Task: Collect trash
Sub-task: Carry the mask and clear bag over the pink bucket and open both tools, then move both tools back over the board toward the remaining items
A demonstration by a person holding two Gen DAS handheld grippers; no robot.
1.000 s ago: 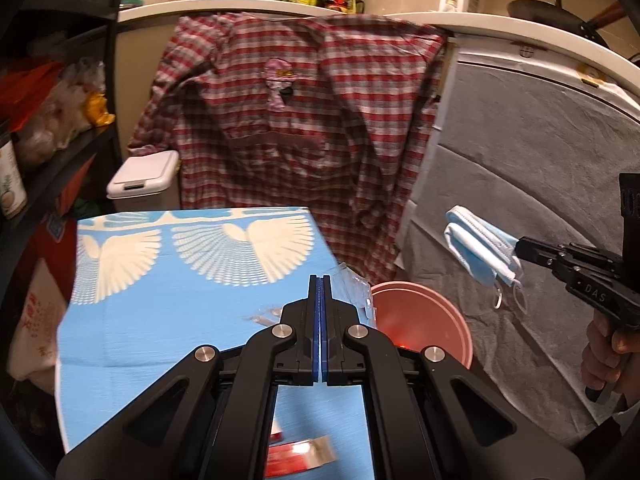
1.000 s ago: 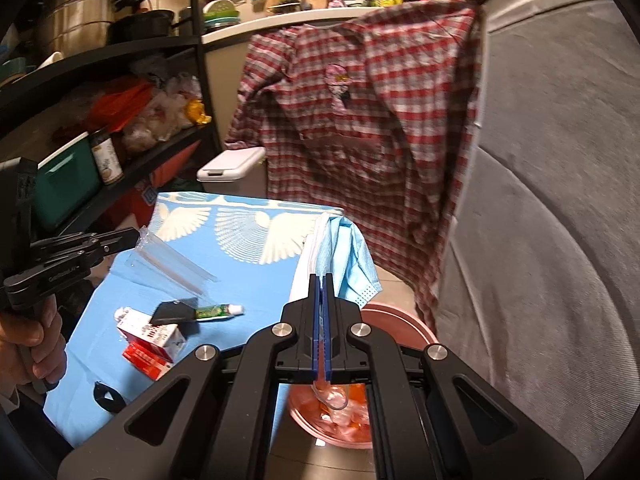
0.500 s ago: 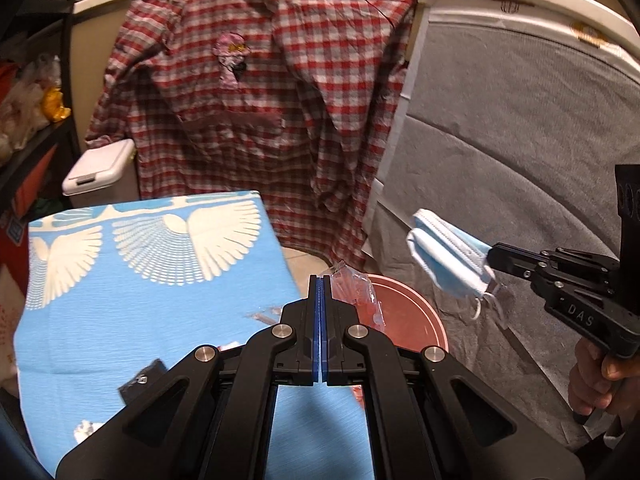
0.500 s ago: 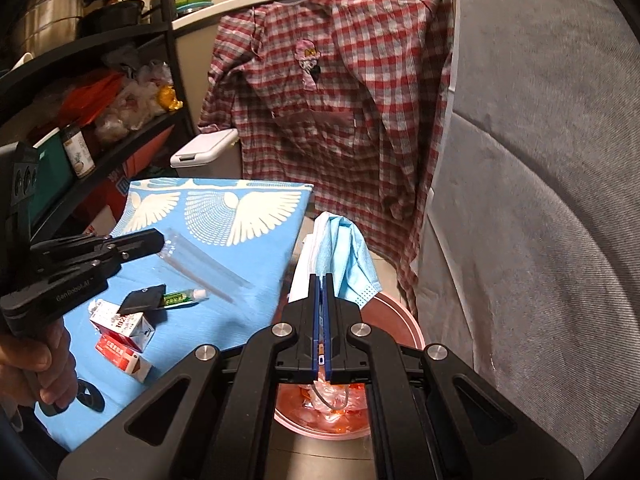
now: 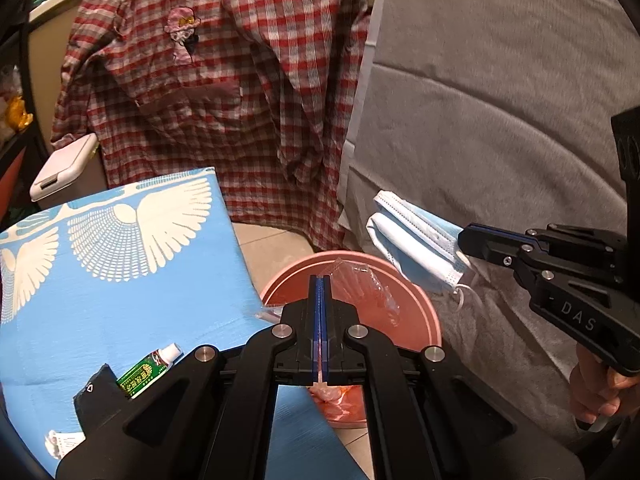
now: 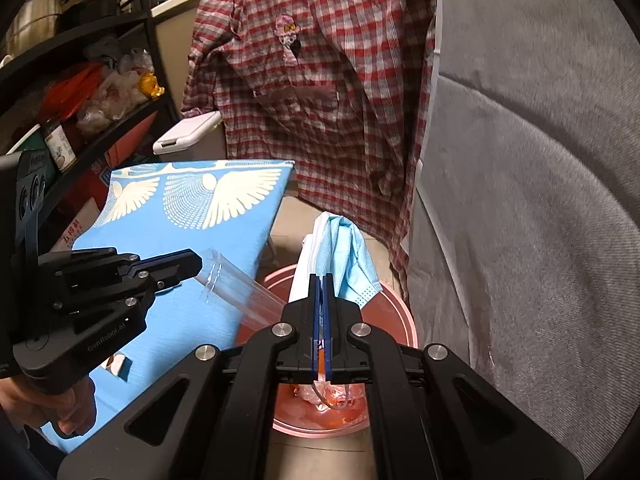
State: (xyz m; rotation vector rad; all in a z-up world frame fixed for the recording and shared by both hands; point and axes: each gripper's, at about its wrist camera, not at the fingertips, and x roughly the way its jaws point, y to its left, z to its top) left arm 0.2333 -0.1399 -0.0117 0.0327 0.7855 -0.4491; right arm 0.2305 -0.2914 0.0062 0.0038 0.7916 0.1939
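A pink bin (image 5: 420, 308) (image 6: 400, 312) stands on the floor beside the blue-clothed table (image 5: 120, 300) (image 6: 248, 232). My left gripper (image 5: 320, 280) (image 6: 196, 266) is shut on a clear plastic wrapper (image 5: 364, 292) (image 6: 240, 292) that hangs over the bin's rim. My right gripper (image 6: 323, 278) (image 5: 464, 238) is shut on a blue and white face mask (image 6: 344, 256) (image 5: 416, 244), held above the bin's right side. Crumpled trash (image 6: 324, 396) lies inside the bin.
On the cloth lie a green and white tube (image 5: 152, 368), a black piece (image 5: 96, 396) and a small white carton (image 5: 60, 442). A plaid shirt (image 5: 224, 92) hangs behind; a grey sofa (image 5: 500, 120) is to the right. A white lidded bin (image 5: 60, 168) and dark shelves (image 6: 80, 92) are at left.
Both grippers have come down and in toward the pink bin. The wrapper has moved from over the cloth to over the bin's rim, and the mask has sunk closer to the bin.
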